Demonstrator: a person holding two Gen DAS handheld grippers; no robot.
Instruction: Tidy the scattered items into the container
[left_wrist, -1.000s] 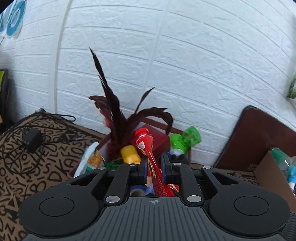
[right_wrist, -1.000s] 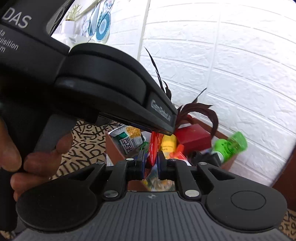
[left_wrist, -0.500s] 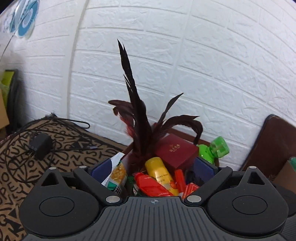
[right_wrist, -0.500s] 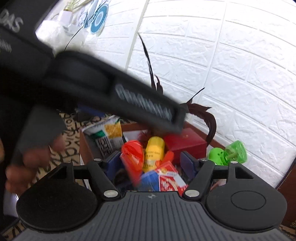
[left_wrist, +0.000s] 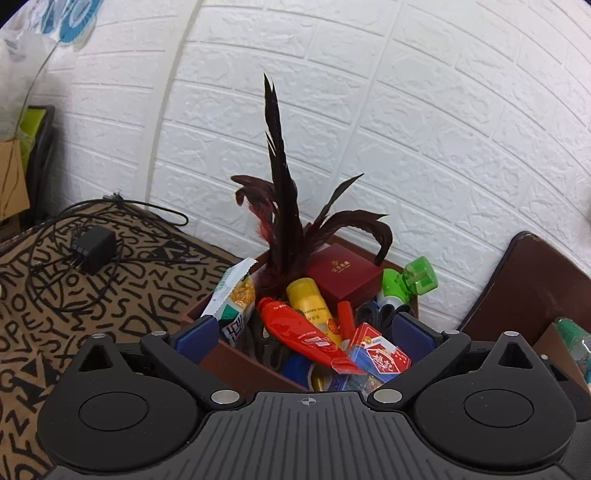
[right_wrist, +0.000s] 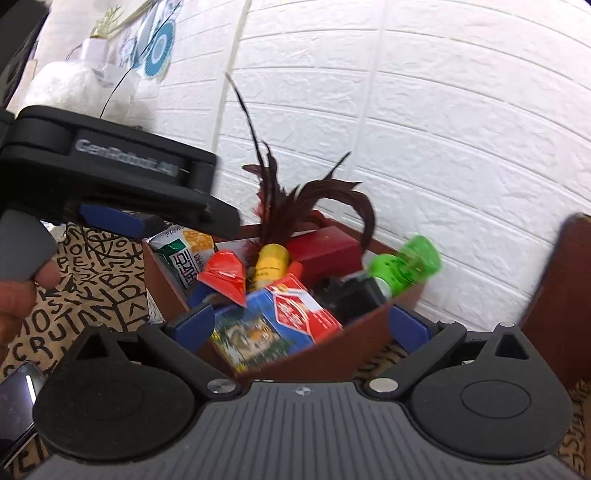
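Most of the tidying looks done: ahead of both hand-held grippers the brown container (left_wrist: 236, 363) is heaped with a red tube (left_wrist: 303, 334), a yellow bottle (left_wrist: 308, 306), a snack packet (left_wrist: 236, 299), a maroon box (left_wrist: 343, 271), a green spray bottle (left_wrist: 406, 282), a blue-and-red card box (left_wrist: 380, 354) and dark feathers (left_wrist: 284, 206). The left hand-held gripper (left_wrist: 303, 334) is spread wide and pinches nothing; the right hand-held gripper (right_wrist: 301, 326) has its jaws opening, pads clear of the container's near corner, which sits between them. By my reading the red tube has been let go into the pile. What remains is hard to judge. Only the left view shows a black charger (left_wrist: 94, 249) with its cable lying on the patterned cloth (left_wrist: 74, 314), off to that gripper's left — possibly a stray item. Only the right view shows a phone (right_wrist: 16, 402) at its lower left, plus the other gripper seen from the side, held by a person's fingers (right_wrist: 22, 288).
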